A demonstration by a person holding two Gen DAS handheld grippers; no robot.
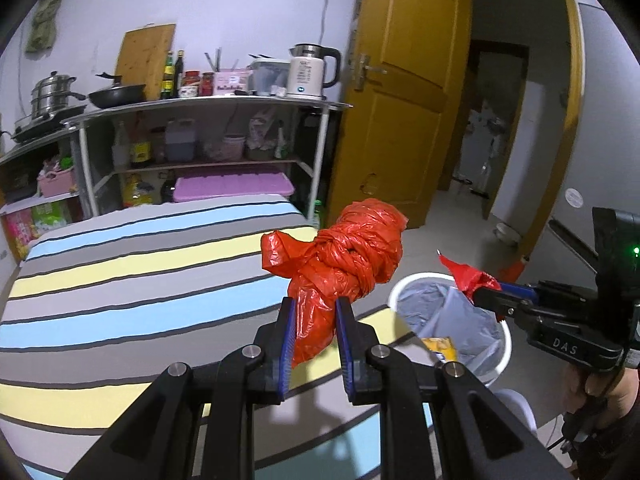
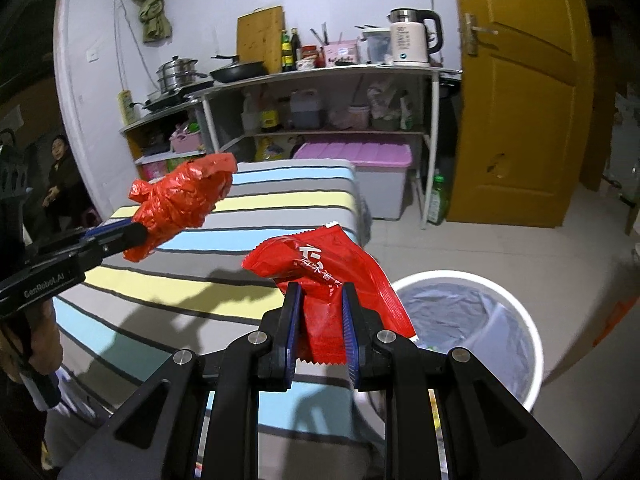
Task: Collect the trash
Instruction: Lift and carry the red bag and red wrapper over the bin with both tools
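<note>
The left gripper (image 1: 315, 312) pinches a knotted red plastic bag (image 1: 344, 256) that juts ahead of its fingertips. The right gripper (image 2: 320, 300) clamps a red snack wrapper (image 2: 332, 276); the white trash bin (image 2: 532, 344) sits just right of it, below.

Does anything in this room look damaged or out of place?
Yes: the yellow door has a small ragged hole low in its panel. Otherwise, the knotted red plastic bag in the left gripper and the red snack wrapper in the right gripper are simply trash, held near the white bin.
</note>
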